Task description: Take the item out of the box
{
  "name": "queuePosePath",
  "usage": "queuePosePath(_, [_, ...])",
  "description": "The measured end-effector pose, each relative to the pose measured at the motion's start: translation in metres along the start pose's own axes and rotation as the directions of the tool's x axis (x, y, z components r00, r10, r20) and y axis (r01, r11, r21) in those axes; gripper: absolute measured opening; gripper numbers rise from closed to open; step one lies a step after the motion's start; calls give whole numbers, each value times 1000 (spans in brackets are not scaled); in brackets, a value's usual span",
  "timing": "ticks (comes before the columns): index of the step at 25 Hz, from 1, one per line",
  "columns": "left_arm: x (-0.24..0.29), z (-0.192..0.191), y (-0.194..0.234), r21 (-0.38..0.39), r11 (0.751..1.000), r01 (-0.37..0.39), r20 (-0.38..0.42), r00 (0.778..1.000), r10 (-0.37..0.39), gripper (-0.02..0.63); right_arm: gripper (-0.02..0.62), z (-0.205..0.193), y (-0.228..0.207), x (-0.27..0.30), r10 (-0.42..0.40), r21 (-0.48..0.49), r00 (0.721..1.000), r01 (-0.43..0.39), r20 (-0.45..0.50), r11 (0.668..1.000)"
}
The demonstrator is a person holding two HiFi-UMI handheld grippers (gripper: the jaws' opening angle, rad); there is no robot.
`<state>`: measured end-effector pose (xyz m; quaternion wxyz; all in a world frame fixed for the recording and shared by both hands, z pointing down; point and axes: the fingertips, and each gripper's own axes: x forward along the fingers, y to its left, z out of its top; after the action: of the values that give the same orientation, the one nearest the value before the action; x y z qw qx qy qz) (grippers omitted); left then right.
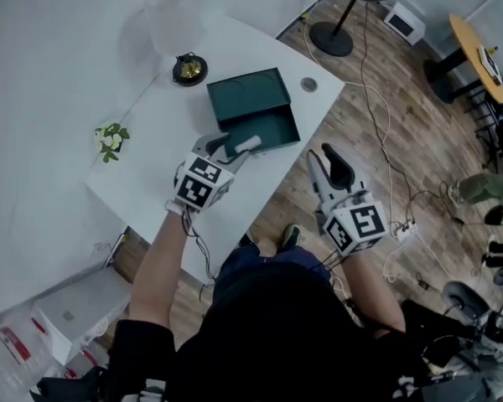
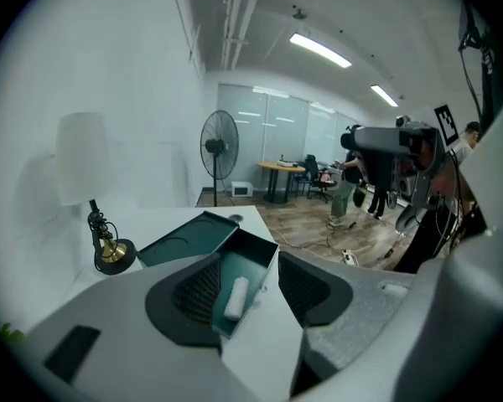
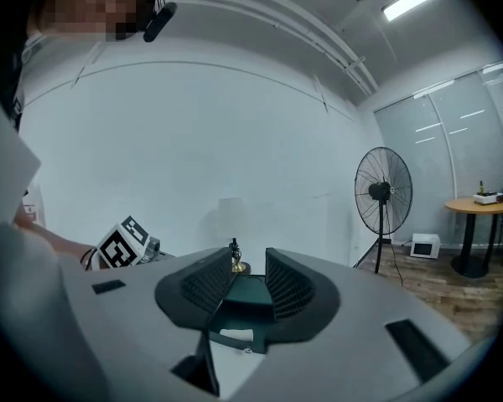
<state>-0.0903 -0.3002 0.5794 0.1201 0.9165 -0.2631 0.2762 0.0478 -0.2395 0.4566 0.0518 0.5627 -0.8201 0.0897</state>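
Sitting on the table: a green box (image 1: pixel 272 128) on the white table (image 1: pixel 151 174), close to the edge nearest the person, open, with its lid (image 1: pixel 247 90) laid back flat on the far side.
Item: a small white roll (image 1: pixel 247 144) lies inside the box tray, toward its near left side; nothing is touching it.
Left gripper: the left gripper (image 1: pixel 226 147) hangs over the near edge of the box, tilted downward. Its jaws stand apart and grip nothing; from its own view the left gripper (image 2: pixel 247 279) frames the white roll (image 2: pixel 235 297) in the gap, with the pads clear of it.
Right gripper: the right gripper (image 1: pixel 325 159) is off the table, out over the wooden floor, pointing toward the box. Its jaws are apart and empty, and past the right gripper (image 3: pixel 239 279) the green box (image 3: pixel 245 296) shows.
Elsewhere on the table: a lamp (image 1: pixel 189 68) with a brass base beyond the lid, and flowers (image 1: pixel 111 138) at the left edge.
Room: a standing fan (image 3: pixel 384 193) on the floor.
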Motion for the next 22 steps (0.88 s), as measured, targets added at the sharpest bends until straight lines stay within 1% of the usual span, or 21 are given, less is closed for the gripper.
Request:
queuePosePath(2, [18,-11,5,27,999,17,-75,997,-15,213,127,-3,-8,7,6,14,1000,-6,-4,1000])
queuePosePath(4, [37,-24,9,44,998,34,-156,987,-27,213,127,-7,-17,11,14,30,1000,-13,-12,999])
queuePosePath(6, [56,-36,12,51,997,59,-233,971,-45,213,126,-11,-29,14,22,42,1000,-21,-18,999])
queuePosePath(9, [84,-49,14,78,992,97,-338,939,-65,213,121,-14,-51,18,24,61,1000,-23,-19,998])
queuePosePath(12, [108,-48,24,146,984,102,-392,919,-37,213,115,-13,-73,19,15,82,1000,-14,-11,997])
queuePosePath(15, [133,-55,35,138,984,111,-452,891,-37,209,110,-14,-95,20,-1,101,1000,2,-6,995])
queuePosePath(17, [147,-61,39,126,984,126,-506,861,-45,195,107,-16,-112,17,-17,117,1000,18,-7,993])
queuePosePath(18, [153,-65,39,116,983,139,-535,843,-56,190,107,-17,-120,14,-28,126,1000,29,-9,992])
queuePosePath(19, [159,-70,35,93,982,163,-565,821,-83,184,106,-18,-128,12,-40,134,999,41,-11,990])
queuePosePath(20, [164,-76,27,54,979,196,-593,795,-127,181,106,-20,-135,9,-52,143,999,54,-13,988])
queuePosePath(21, [168,-83,19,15,973,229,-617,768,-171,179,104,-22,-141,7,-65,152,998,66,-15,986])
queuePosePath(22, [172,-90,15,-8,968,252,-638,743,-199,179,104,-24,-146,6,-76,161,997,77,-17,984])
